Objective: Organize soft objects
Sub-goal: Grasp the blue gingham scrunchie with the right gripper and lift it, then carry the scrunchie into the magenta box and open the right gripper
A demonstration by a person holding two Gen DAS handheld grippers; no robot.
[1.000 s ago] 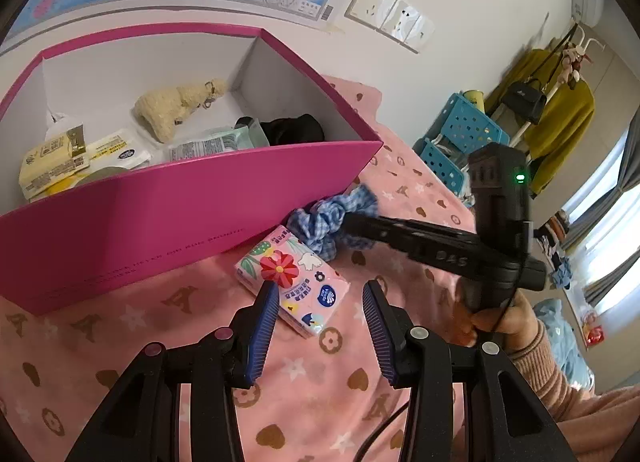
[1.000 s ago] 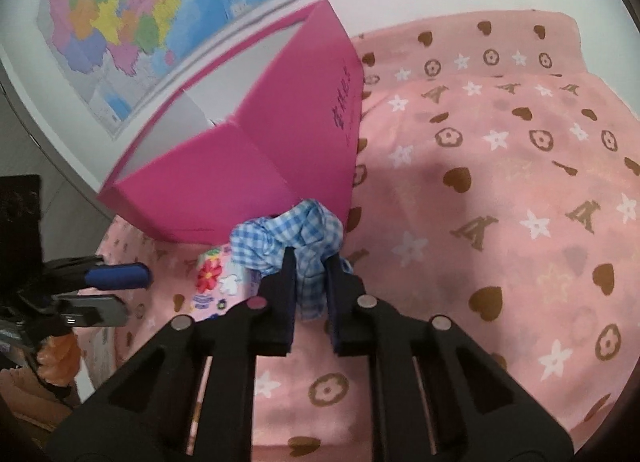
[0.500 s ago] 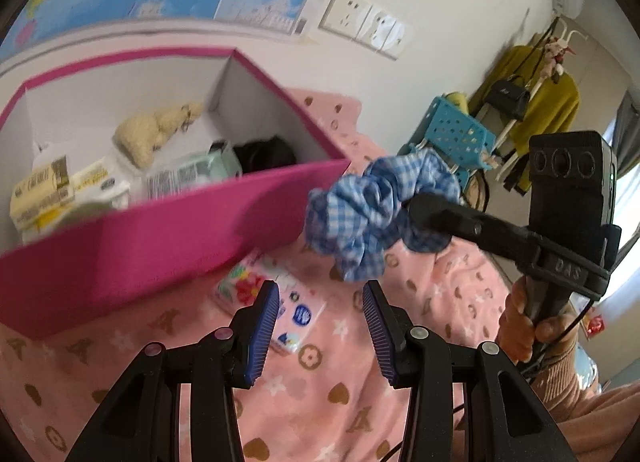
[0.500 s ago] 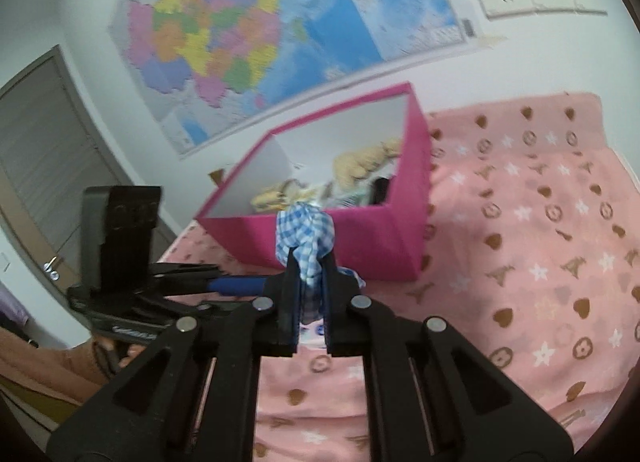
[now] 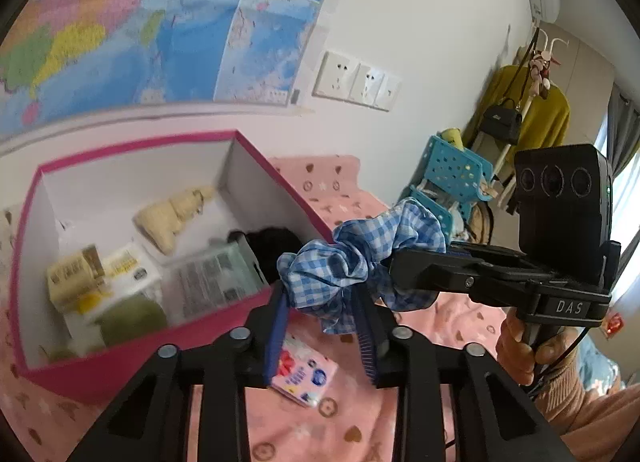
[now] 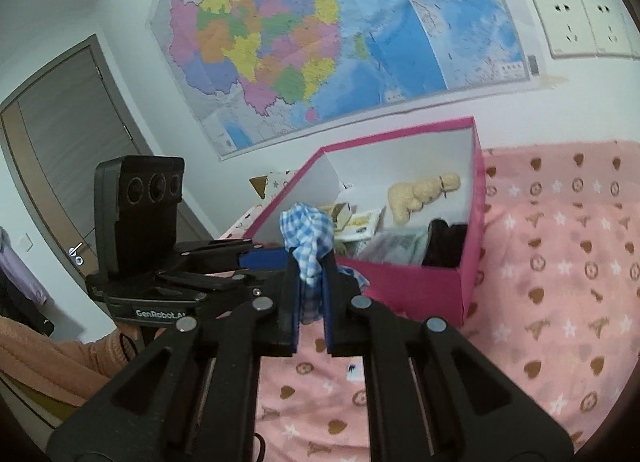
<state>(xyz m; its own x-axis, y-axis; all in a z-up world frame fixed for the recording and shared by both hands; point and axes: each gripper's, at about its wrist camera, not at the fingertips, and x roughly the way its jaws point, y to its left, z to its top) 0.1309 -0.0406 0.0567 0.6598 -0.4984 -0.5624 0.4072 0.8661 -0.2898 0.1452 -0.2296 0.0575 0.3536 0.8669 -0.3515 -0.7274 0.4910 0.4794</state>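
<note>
A blue checked scrunchie (image 5: 360,250) (image 6: 306,230) hangs in the air just off the near corner of the pink box (image 5: 120,358) (image 6: 412,290). My right gripper (image 6: 311,262) is shut on it and reaches in from the right in the left wrist view (image 5: 394,262). My left gripper (image 5: 320,294) (image 6: 280,258) is closing; the scrunchie's lower fold fills the gap and both pads touch it. A flowered tissue pack (image 5: 304,378) lies on the pink bedspread (image 5: 328,434) below.
The box holds a cream plush toy (image 5: 172,214) (image 6: 420,194), a black item (image 5: 272,242), a wipes packet (image 5: 216,282) and tissue packs (image 5: 76,274). Blue baskets (image 5: 452,170) and a coat rack (image 5: 532,118) stand beyond the bed. A person's hand (image 5: 520,350) holds the right gripper.
The right gripper lifted the scrunchie off the bedspread up to the box's corner. The left gripper rose too, and its jaws narrowed around the scrunchie's hanging part.
</note>
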